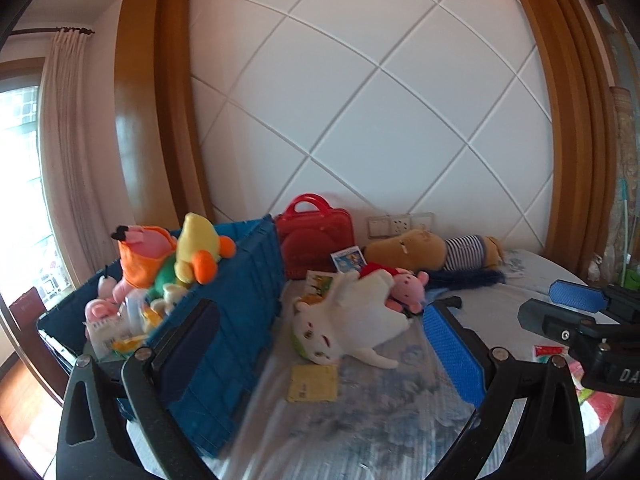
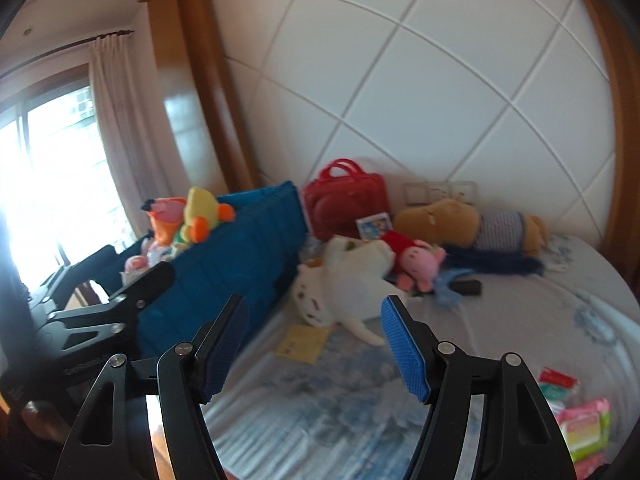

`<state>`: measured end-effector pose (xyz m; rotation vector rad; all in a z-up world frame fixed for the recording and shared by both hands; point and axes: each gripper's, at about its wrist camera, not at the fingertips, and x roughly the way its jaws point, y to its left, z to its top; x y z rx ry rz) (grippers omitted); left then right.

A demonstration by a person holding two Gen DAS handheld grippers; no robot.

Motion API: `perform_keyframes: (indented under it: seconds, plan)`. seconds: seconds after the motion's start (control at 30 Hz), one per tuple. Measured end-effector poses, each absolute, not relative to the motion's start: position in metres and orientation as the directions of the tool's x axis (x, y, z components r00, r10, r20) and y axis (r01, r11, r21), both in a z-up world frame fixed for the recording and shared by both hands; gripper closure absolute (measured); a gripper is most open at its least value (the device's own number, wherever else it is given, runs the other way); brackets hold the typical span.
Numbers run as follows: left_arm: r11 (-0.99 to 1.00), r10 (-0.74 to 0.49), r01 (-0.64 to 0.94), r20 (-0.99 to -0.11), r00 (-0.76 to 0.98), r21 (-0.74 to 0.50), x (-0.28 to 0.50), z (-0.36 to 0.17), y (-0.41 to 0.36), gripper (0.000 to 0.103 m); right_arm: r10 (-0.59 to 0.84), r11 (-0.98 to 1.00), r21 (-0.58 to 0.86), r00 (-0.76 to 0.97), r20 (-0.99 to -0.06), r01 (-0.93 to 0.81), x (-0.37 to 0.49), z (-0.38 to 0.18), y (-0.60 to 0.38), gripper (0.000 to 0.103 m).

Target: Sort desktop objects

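Note:
A blue crate (image 1: 224, 300) (image 2: 224, 268) stands at the left of the table, full of plush toys, with a yellow duck (image 1: 198, 248) (image 2: 202, 210) on top. A white plush cat (image 1: 348, 320) (image 2: 340, 288) lies on the tablecloth beside the crate, a pink plush pig (image 1: 404, 290) (image 2: 420, 260) behind it. My left gripper (image 1: 324, 320) is open and empty, its left finger in front of the crate wall. My right gripper (image 2: 314, 316) is open and empty, short of the cat. The right gripper also shows in the left wrist view (image 1: 576, 308).
A red case (image 1: 316, 236) (image 2: 346, 204) and a brown striped plush (image 1: 432, 250) (image 2: 468, 224) lie along the back wall. A yellow card (image 1: 314, 382) (image 2: 302, 342) lies in front of the cat. Packets (image 2: 580, 428) sit at the right. A black remote (image 2: 466, 287) lies behind.

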<state>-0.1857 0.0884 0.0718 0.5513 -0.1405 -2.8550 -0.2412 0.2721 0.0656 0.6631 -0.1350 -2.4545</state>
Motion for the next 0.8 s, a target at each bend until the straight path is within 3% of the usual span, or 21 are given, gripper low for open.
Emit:
perform_keyframes:
  seconds: [0.07, 0.43, 0.8]
  plan:
    - [-0.969, -0.241, 0.204, -0.364, -0.899, 0.137, -0.181, 0.066, 0.093, 0.0, -0.542, -0.839, 0.234, -0.717, -0.438, 0.492, -0.235, 0.059, 0.282, 0.026]
    - [-0.964, -0.261, 0.22, -0.396, -0.88, 0.146, -0.141, 0.051, 0.082, 0.0, -0.536, -0.842, 0.24, -0.697, -0.476, 0.483, -0.208, 0.044, 0.277, 0.026]
    - [-0.964, -0.261, 0.216, -0.419, -0.869, 0.154, -0.091, 0.034, 0.05, 0.0, -0.503, -0.861, 0.181, -0.741, -0.445, 0.475, -0.138, 0.047, 0.248, 0.022]
